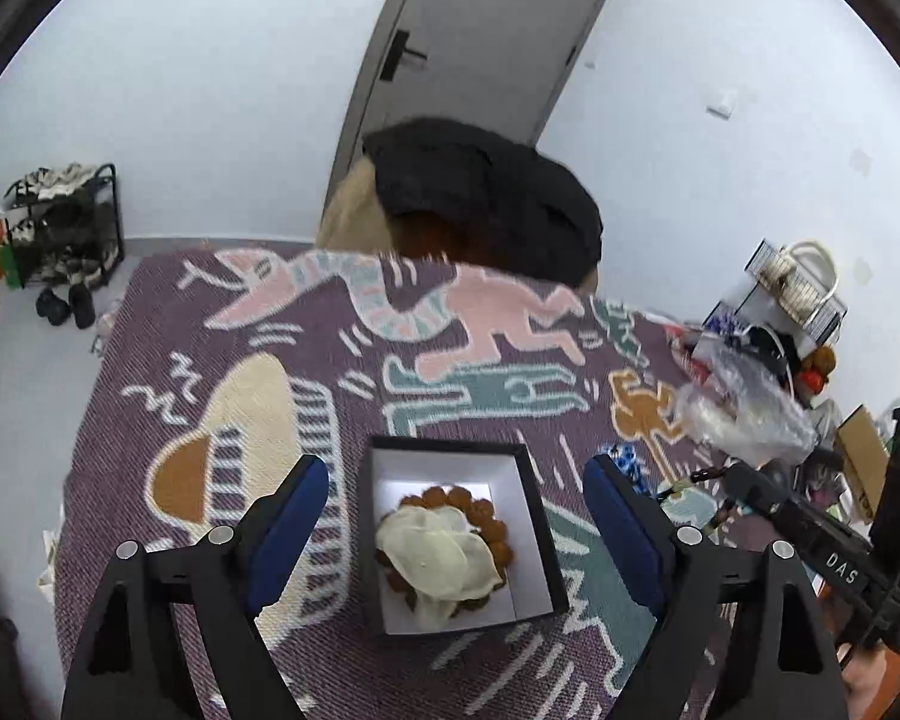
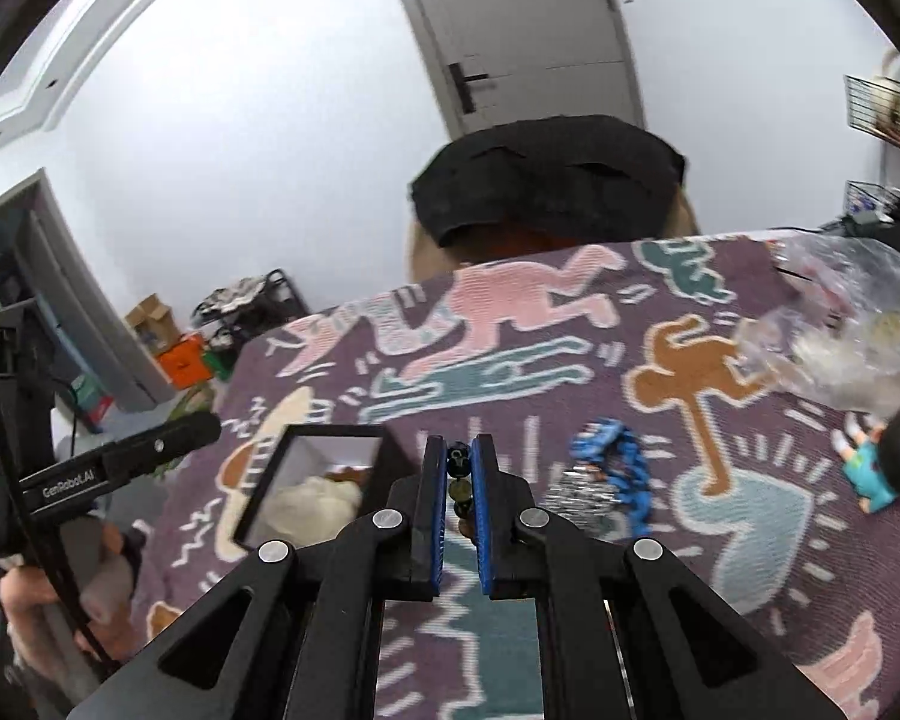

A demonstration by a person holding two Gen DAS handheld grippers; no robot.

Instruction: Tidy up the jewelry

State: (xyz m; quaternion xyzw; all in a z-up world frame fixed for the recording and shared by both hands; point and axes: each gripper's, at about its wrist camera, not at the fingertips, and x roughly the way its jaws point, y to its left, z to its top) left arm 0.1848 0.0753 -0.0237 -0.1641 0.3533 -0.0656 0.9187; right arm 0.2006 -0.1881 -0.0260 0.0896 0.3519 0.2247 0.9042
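left gripper (image 1: 453, 516) tilted down, jaws spread wide, nothing between pads. right gripper (image 2: 457, 468) tilted down, jaws nearly closed, pinching a beaded strand (image 2: 461, 489).

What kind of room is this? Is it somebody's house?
Probably a home, maybe an entry room. There is a grey door, a shoe rack with shoes by the wall, and a table under a colourful cartoon blanket with a jewelry box on it.

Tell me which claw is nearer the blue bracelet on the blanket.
Right. The right claw, shut on a dark bead strand, is just beside the blue bracelet; the left claw straddles the box, farther away.
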